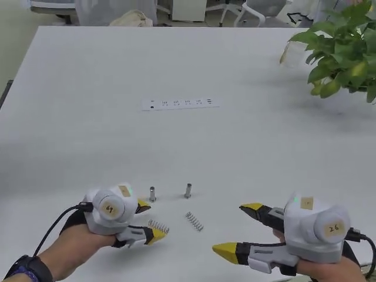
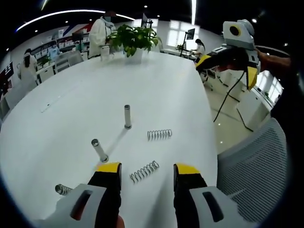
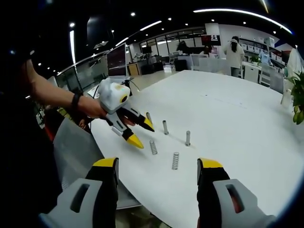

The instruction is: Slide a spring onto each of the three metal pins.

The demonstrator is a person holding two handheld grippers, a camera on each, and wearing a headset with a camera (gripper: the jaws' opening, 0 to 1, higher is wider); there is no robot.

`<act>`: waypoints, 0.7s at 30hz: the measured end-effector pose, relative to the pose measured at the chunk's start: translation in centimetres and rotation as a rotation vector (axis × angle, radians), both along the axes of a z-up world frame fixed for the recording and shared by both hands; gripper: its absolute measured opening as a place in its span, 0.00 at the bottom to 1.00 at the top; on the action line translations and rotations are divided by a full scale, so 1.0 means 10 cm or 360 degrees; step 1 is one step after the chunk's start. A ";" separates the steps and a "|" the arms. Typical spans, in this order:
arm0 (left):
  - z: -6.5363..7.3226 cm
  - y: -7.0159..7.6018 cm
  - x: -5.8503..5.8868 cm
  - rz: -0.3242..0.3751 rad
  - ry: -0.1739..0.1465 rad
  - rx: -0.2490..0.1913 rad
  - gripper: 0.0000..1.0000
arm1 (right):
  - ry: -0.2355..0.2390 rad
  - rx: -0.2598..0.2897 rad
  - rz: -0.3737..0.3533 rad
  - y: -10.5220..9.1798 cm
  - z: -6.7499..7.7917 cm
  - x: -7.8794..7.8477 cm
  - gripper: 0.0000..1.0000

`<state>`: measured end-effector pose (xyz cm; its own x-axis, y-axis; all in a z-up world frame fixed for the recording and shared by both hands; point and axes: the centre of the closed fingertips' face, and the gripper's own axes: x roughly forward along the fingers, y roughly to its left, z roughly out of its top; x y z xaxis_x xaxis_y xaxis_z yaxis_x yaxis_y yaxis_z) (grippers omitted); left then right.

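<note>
Two bare metal pins point(image 1: 152, 194) point(image 1: 188, 190) stand upright on the white table point(image 1: 176, 59). The left gripper view shows them point(image 2: 99, 149) point(image 2: 127, 116), plus a third pin point(image 2: 61, 189) at lower left that seems wrapped in coils. One spring point(image 1: 158, 225) point(image 2: 144, 171) lies between the open jaws of my left gripper point(image 1: 151, 219) point(image 2: 148, 168), untouched. A second spring point(image 1: 194, 221) point(image 2: 159, 134) lies loose to its right. My right gripper point(image 1: 236, 229) point(image 3: 157, 163) is open and empty, off to the right of the springs point(image 3: 153, 147) point(image 3: 175, 160) and pins point(image 3: 165, 127).
A white strip with markings point(image 1: 180, 104) lies mid-table. A leafy plant point(image 1: 343, 47) and a pale cup point(image 1: 292, 53) stand at the far right. Office chairs point(image 1: 252, 12) sit beyond the far edge. The table's near edge is just below the grippers.
</note>
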<state>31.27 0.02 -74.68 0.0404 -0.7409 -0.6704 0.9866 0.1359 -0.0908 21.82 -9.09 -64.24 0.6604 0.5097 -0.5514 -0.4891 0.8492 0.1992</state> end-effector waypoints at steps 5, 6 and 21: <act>-0.10 -0.02 -0.01 -0.0026 0.0002 0.0040 0.35 | 0.0002 0.0004 -0.0005 -0.02 0.00 -0.01 0.66; -0.12 -0.02 -0.01 -0.0027 0.0007 0.0043 0.35 | 0.0005 0.0000 -0.0008 -0.03 0.00 -0.02 0.66; -0.32 -0.05 -0.01 -0.0012 0.0072 0.0099 0.27 | 0.0011 0.0006 -0.0012 -0.03 0.00 -0.03 0.65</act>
<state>31.14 -0.48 -77.91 0.0036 -0.6980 -0.7161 0.9826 0.1354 -0.1271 21.55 -9.40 -64.22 0.6604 0.5071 -0.5539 -0.4814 0.8520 0.2059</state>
